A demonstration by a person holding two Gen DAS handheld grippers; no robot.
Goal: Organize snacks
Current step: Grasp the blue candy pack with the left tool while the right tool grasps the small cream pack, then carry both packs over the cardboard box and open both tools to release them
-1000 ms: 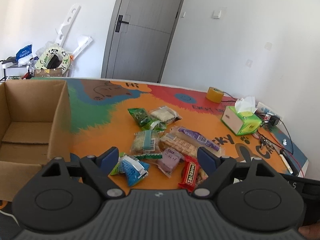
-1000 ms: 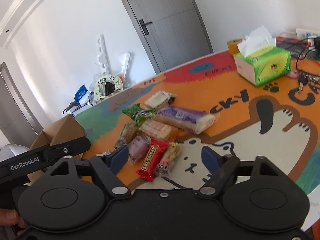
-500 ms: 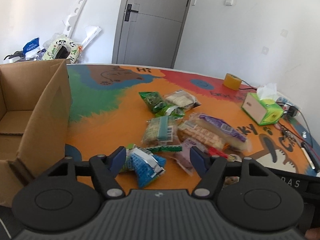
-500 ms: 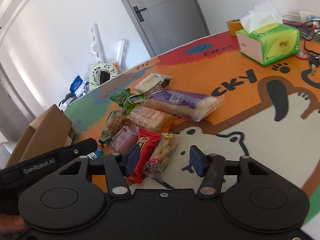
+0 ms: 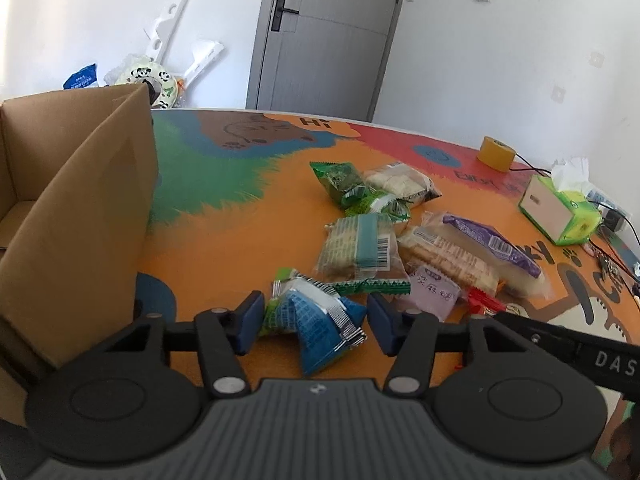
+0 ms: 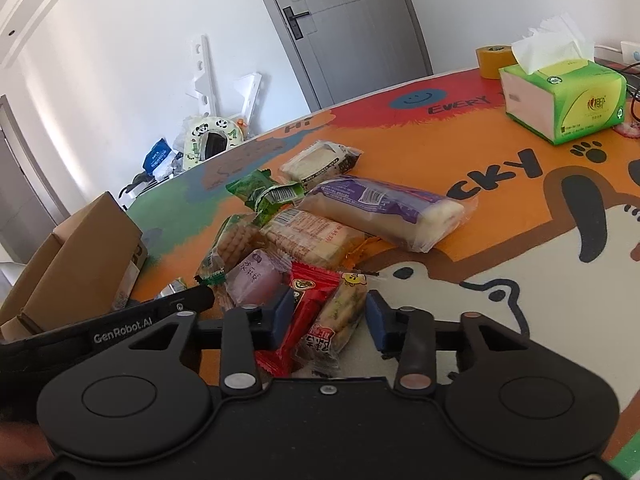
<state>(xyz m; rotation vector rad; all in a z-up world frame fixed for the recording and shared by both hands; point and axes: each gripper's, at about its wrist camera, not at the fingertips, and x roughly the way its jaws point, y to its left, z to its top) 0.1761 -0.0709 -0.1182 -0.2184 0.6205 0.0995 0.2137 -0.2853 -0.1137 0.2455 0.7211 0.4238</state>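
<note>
While both pairs of jaws are closing, each tool straddles a different packet at the near edge of the snack pile.

Left gripper (image 5: 315,322): jaws part-way apart and closing; the blue packet (image 5: 316,320) lies between them, the left pad just beside its green end, the right pad a little clear of its silver seam; no squeeze shows yet.

Right gripper (image 6: 326,318): jaws narrower and closing; the red packet (image 6: 306,300) and the clear cracker packet (image 6: 338,320) lie side by side between them; the left pad looks to be against the red wrapper, the right pad just short of the cracker packet.

Cardboard box (image 5: 80,216): stands open to the left of the left gripper, probably the place meant for the snacks, which would explain why the nearest packets are taken first.

Remaining snacks: the purple packet (image 6: 256,278), biscuit packs and the long purple-wrapped bread (image 6: 380,210) lie ahead of both grippers, overlapping one another on the orange mat (image 6: 500,216).

Tissue box (image 6: 560,100): well ahead and to the right of the right gripper, apart from the pile.

Risk, as a judgement: the right jaws may catch two packets at once.
</note>
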